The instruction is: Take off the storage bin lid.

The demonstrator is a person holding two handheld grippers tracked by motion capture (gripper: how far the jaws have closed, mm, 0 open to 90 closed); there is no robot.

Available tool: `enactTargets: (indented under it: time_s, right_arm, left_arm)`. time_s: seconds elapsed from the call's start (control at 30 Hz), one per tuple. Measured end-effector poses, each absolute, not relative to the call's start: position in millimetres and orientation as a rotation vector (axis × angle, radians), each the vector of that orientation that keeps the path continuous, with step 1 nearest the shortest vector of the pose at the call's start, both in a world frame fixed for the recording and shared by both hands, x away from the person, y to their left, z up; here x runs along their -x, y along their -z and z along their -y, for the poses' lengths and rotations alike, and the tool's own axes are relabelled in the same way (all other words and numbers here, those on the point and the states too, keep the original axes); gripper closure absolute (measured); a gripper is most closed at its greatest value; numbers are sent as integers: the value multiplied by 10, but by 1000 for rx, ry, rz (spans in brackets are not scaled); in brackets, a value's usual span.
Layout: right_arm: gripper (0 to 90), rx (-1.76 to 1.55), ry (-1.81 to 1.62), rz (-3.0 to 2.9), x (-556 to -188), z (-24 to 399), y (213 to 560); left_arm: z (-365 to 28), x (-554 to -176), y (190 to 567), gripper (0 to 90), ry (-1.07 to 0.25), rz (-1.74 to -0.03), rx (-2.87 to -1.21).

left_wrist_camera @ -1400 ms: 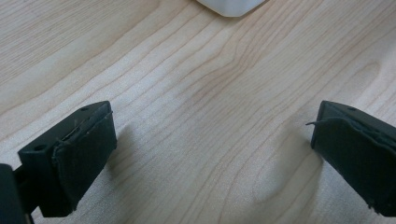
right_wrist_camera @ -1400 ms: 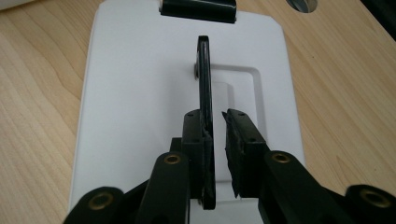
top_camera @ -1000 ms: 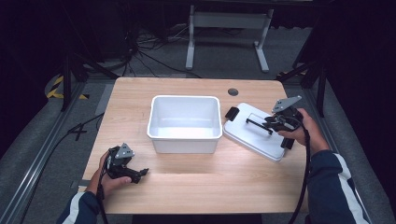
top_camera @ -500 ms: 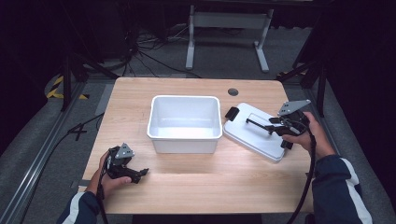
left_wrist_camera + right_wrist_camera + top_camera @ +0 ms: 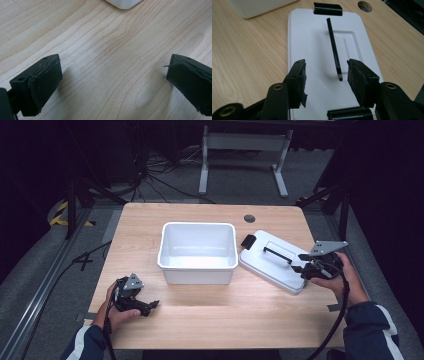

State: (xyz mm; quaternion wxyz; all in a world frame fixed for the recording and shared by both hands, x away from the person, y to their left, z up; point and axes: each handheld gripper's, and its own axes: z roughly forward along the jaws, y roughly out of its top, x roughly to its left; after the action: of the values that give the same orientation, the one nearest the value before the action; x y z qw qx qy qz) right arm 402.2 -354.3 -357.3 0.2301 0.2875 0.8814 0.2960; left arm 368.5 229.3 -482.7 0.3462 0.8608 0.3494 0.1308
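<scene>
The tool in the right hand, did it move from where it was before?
Yes. The right tool has slid back along the flat white plastic lid, away from the lid's black handle, toward the right table edge. Its jaws have just been opening, nothing pressed between them.

No readable text, label, brand, number or sign on anything here.

The table (image 5: 210, 320) is pale wood with a clear grain and a smooth, matt finish. The bin (image 5: 198, 251) is white plastic, smooth with a slight sheen. The lid (image 5: 317, 50) is the same smooth white plastic, with a matt black plastic handle (image 5: 333, 48) and black clasps (image 5: 327, 8). The gripper pads (image 5: 359, 82) look like rough, matt black rubber, frayed at the edges.
</scene>
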Motion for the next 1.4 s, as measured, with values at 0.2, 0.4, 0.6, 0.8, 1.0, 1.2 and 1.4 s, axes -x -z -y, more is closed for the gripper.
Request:
enactTargets:
  time_s: [0.2,0.4,0.6,0.8,1.0,1.2,1.4]
  right_arm:
    - [454,-816,-839,-2398,-3877,3623,3644]
    - [383,-842,-847,-2367,-3710,3695,3752]
    - [334,-876,-905,-2330,-3527,3753,3855]
    - [310,-896,-896,-2309,-3364,3795,4009]
    - [300,-945,-925,-2288,-3272,3865,4173]
    - [278,-1032,-931,-2268,-3224,3935,4348]
    - [264,-1114,-974,-2279,-3225,3983,4523]
  left_arm:
    - [-2294,-3686,4826,6,-339,-906,-2235]
    - [-2294,-3686,4825,6,-339,-906,-2235]
    - [-2294,-3687,4827,6,-340,-904,-2234]
    - [-2293,-3686,4825,6,-338,-906,-2235]
    - [-2293,-3687,4827,6,-340,-905,-2234]
    - [-2293,-3687,4827,6,-340,-904,-2234]
    - [-2293,-3687,4826,6,-340,-905,-2234]
